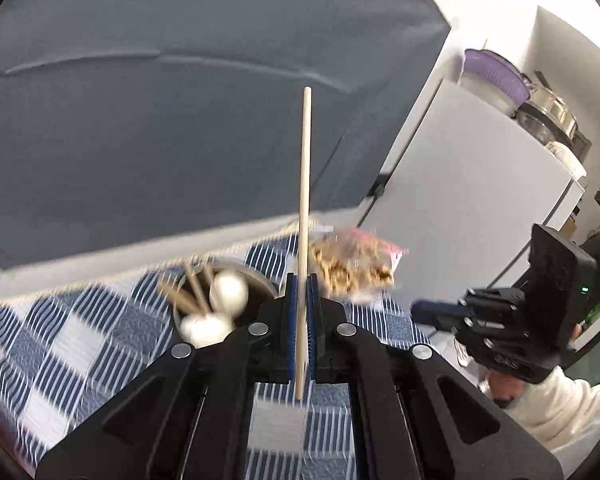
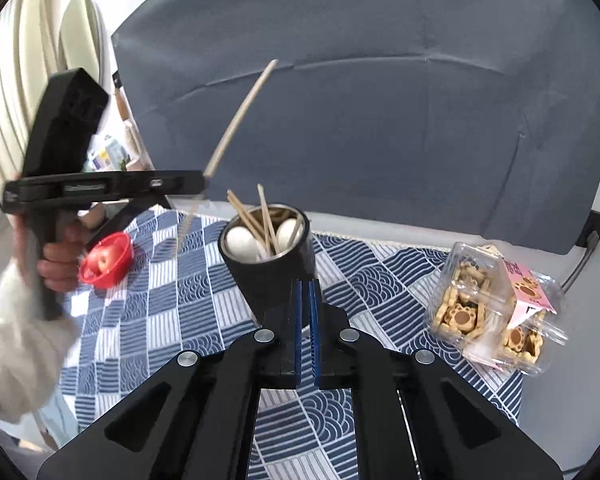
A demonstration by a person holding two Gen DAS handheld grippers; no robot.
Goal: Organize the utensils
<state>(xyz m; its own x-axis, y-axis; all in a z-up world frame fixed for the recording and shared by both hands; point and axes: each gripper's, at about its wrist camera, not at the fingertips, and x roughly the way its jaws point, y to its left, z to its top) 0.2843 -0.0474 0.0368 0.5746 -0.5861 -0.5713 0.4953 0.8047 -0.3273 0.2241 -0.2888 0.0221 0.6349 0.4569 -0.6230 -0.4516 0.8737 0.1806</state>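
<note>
Grey fabric backdrop (image 2: 380, 80) behind, blue-and-white patterned cloth (image 2: 172, 312) below on the table.

Seen from the right wrist, far left of the jaws: a hand (image 2: 58, 268) in a pale sleeve gripping the left gripper (image 2: 204, 178), raised above the cloth, blurred. Pinched between its blue pads, a single wooden chopstick (image 1: 303, 216), upright through the jaws in the left wrist view, most of its length rising above them and a short end showing below. Under that gripper, a red cup (image 2: 108, 260) lying on the cloth.

Just ahead of the right gripper (image 2: 307, 320), slightly left of its pads: a black utensil holder (image 2: 272, 276) standing on the cloth, holding more chopsticks (image 2: 260, 216) and white spoons (image 2: 242, 242). Right jaws pressed together, blue pads nearly meeting, nothing between them.

Well to the right of those jaws, a clear plastic box of paw-shaped cookies (image 2: 488, 308) resting on the cloth.
</note>
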